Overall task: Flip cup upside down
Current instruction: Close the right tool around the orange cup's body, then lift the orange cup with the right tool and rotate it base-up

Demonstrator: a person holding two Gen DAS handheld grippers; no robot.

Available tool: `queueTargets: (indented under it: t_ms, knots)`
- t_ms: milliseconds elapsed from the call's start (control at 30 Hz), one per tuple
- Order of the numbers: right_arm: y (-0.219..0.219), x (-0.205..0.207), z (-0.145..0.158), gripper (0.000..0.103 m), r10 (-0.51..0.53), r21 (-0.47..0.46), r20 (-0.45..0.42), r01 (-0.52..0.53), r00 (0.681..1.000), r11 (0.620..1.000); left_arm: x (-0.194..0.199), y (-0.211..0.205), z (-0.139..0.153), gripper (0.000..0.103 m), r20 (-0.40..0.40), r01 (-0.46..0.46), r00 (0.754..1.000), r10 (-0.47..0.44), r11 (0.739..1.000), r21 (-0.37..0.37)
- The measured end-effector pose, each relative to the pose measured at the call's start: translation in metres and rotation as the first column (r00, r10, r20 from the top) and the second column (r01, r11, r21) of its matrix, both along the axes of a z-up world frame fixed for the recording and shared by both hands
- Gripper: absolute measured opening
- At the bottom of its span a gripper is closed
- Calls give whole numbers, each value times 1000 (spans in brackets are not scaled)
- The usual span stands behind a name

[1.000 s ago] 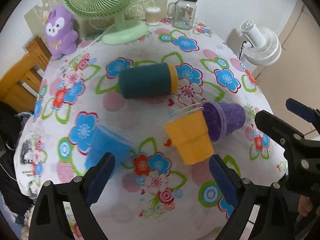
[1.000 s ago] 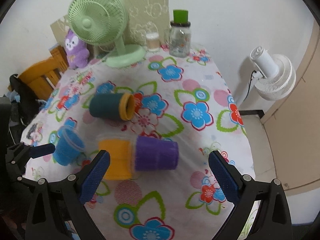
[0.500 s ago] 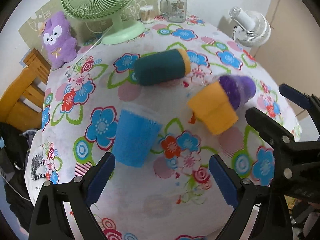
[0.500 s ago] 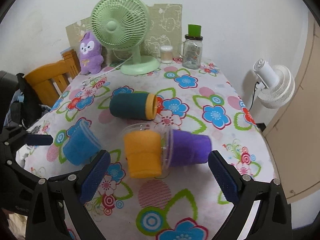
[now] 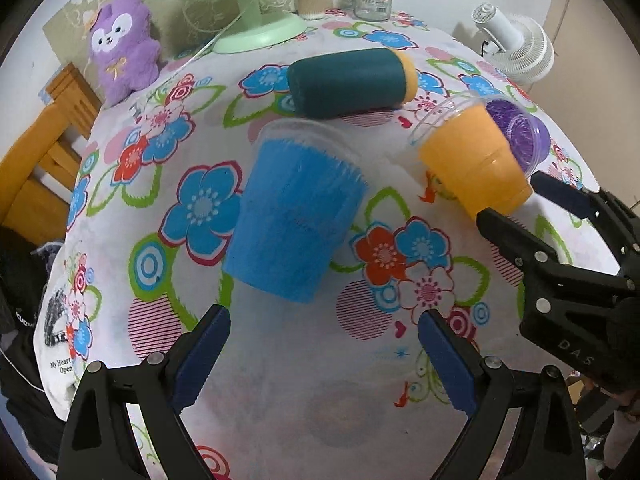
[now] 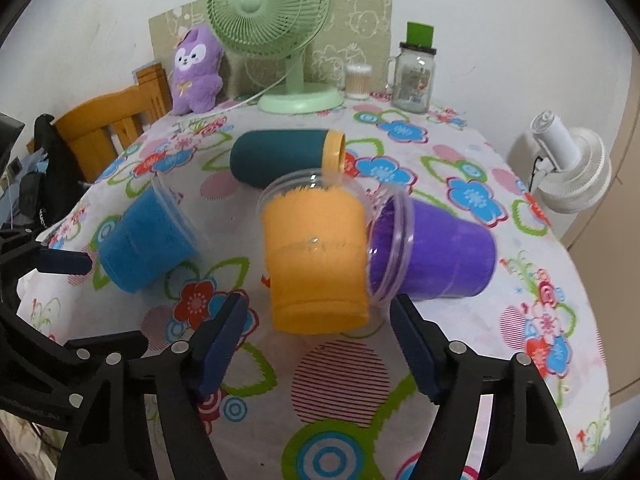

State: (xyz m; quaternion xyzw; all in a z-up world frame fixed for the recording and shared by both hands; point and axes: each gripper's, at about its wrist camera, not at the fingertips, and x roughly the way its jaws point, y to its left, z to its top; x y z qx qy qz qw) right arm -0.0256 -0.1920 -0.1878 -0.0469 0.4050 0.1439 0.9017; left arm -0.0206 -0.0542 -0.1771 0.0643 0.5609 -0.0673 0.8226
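Note:
Several cups lie on their sides on the flowered tablecloth (image 5: pixel 304 412). A blue cup (image 5: pixel 294 216) lies just ahead of my open, empty left gripper (image 5: pixel 324 348), its base towards me. An orange cup (image 6: pixel 316 256) lies just ahead of my open, empty right gripper (image 6: pixel 320 336), base towards me, with a purple cup (image 6: pixel 436 256) touching its right side. A dark teal cup with an orange rim (image 6: pixel 286 156) lies behind them. The blue cup (image 6: pixel 146 236) shows at left in the right wrist view, and the orange cup (image 5: pixel 472 160) and the right gripper (image 5: pixel 532 220) at right in the left wrist view.
At the table's far edge stand a green fan (image 6: pixel 280 36), a purple plush toy (image 6: pixel 196 72), a glass jar with a green lid (image 6: pixel 414 72) and a small white container (image 6: pixel 357 82). A wooden chair (image 6: pixel 108 120) is at left, a white fan (image 6: pixel 568 164) on the floor at right.
Both grippers have moved forward and lower towards the cups: the left now faces the blue cup closely, the right faces the orange cup. The cups have not visibly moved.

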Motion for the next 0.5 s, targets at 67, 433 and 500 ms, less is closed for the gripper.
queueTargets:
  t_ms: [67,433,500]
  knots:
    - [3,2,-4,72,5,-2,-2,-5,1000,1000,0,3,-3,96,2,-5,1000,5,1000,-5]
    - [20,16,-21,57,19,-5,-33,-19,999,1000,6,14,-15,96,-4,-22,1000,22,999,-30]
    - [20,17,-21,57,23,-1,-32,-23,999,1000,6,15,-16,96,-5,-24,1000,24,999,-34]
